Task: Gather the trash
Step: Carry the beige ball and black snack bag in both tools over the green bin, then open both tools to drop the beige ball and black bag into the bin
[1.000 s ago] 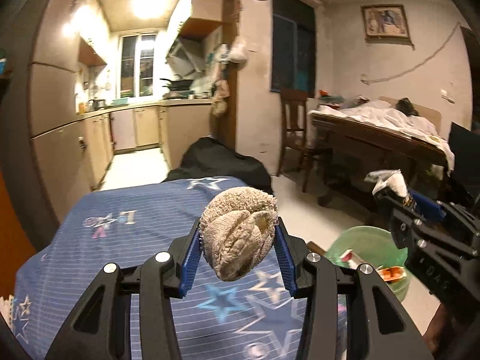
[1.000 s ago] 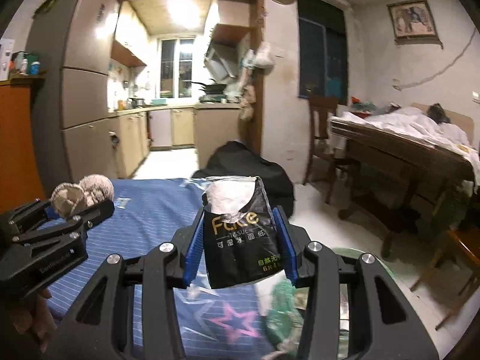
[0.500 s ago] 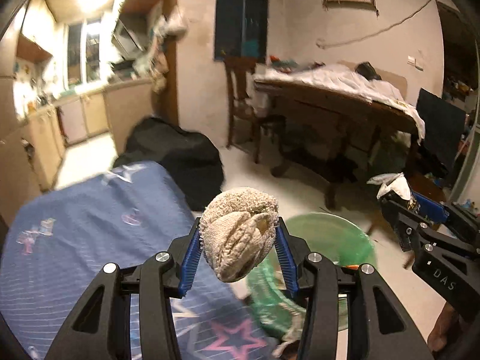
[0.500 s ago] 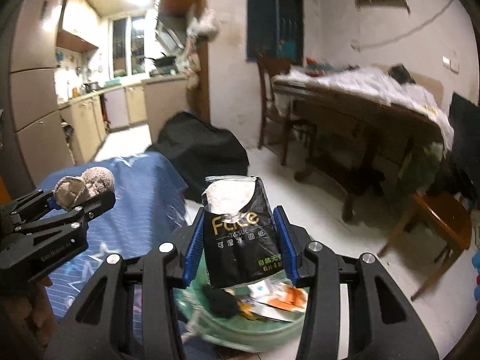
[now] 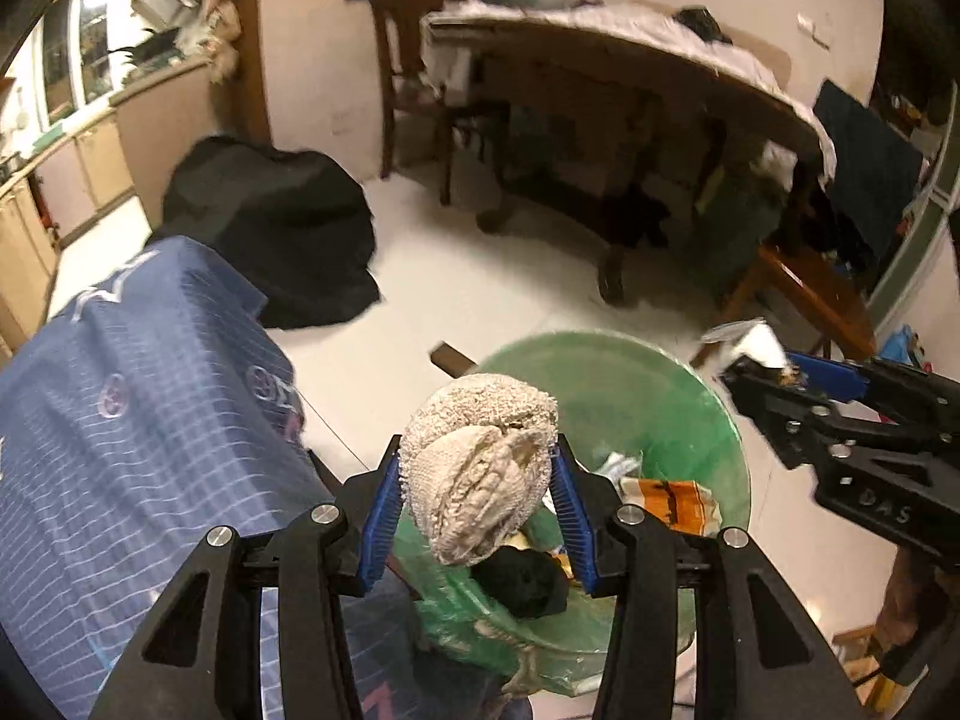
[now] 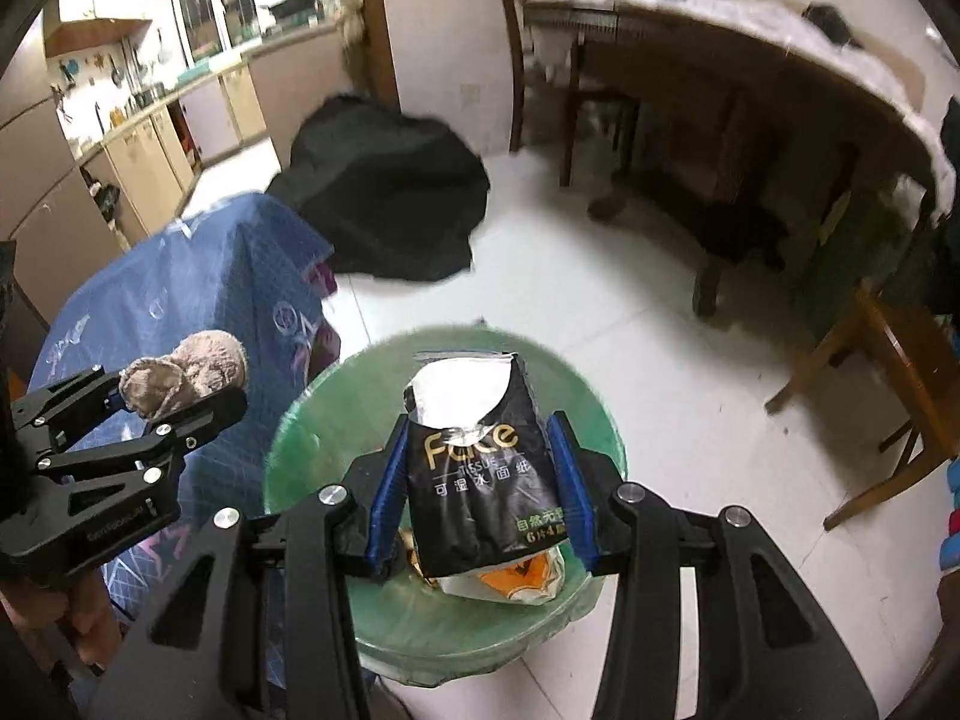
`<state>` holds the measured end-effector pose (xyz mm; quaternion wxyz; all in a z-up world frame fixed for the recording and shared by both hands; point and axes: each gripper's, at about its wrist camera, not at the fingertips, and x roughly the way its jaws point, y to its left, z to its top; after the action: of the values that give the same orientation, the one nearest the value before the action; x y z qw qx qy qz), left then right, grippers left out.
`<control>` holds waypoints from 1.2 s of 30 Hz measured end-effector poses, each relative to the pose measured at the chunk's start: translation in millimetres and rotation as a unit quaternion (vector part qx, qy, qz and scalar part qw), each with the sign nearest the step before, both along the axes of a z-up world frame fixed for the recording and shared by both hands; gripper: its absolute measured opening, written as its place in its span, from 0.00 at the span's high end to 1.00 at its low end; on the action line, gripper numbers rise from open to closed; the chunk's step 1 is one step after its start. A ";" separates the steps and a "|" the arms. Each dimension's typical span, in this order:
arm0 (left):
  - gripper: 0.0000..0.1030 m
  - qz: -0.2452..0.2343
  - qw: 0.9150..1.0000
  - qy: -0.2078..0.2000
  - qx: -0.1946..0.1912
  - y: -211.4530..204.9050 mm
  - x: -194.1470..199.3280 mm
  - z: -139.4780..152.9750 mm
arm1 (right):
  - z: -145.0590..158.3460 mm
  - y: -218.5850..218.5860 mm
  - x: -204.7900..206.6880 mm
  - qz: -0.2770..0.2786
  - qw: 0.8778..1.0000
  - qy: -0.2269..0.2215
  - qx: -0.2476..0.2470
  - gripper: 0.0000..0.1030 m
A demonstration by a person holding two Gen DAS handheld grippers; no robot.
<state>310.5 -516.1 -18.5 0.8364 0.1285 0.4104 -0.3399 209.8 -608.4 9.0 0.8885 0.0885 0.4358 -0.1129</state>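
My left gripper (image 5: pixel 477 495) is shut on a balled beige sock (image 5: pixel 480 468) and holds it over the near rim of a green trash bin (image 5: pixel 672 396). It also shows in the right wrist view (image 6: pixel 180 381). My right gripper (image 6: pixel 480 474) is shut on a black tissue packet (image 6: pixel 480 468) above the same bin (image 6: pixel 300 438). In the left wrist view it (image 5: pixel 756 363) hangs over the bin's right rim. Orange wrappers (image 5: pixel 666 495) and a dark lump (image 5: pixel 522 579) lie in the bin.
A table with a blue star cloth (image 5: pixel 132 408) stands left of the bin. A black bag (image 5: pixel 270 240) lies on the white floor. A big wooden table (image 5: pixel 630 96), a chair (image 5: pixel 414 60) and a wooden stool (image 5: pixel 804 294) stand behind.
Both grippers swung right from over the blue table and tilted down, and now hang over the green bin. Each still holds its item.
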 end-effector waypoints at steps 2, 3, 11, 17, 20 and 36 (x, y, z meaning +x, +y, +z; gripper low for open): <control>0.54 -0.009 1.000 0.008 0.012 -9.2 4.1 -7.0 | -9.5 -4.6 7.2 0.004 1.000 0.021 0.013 0.59; 0.54 -0.014 1.000 0.013 0.019 -14.1 7.0 -12.0 | -14.5 -6.6 10.4 0.005 0.999 0.031 0.015 0.59; 0.54 -0.028 0.997 0.040 0.062 -35.1 23.6 -43.2 | -30.1 -19.8 19.4 0.007 0.998 0.064 0.028 0.58; 0.54 -0.032 0.996 0.038 0.070 -40.7 25.2 -54.0 | -31.2 -24.3 18.2 0.008 0.998 0.061 0.032 0.58; 0.54 -0.031 0.996 0.034 0.072 -44.7 22.4 -54.8 | -30.1 -23.6 18.4 0.011 0.998 0.058 0.032 0.58; 0.33 -0.022 0.996 0.029 0.077 -43.1 21.0 -50.0 | -27.2 -22.7 19.7 0.014 0.999 0.043 0.029 0.50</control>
<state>331.5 -559.2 -68.5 0.8044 0.1911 0.4562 -0.3290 229.4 -631.1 -18.2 0.8674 0.1031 0.4780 -0.0919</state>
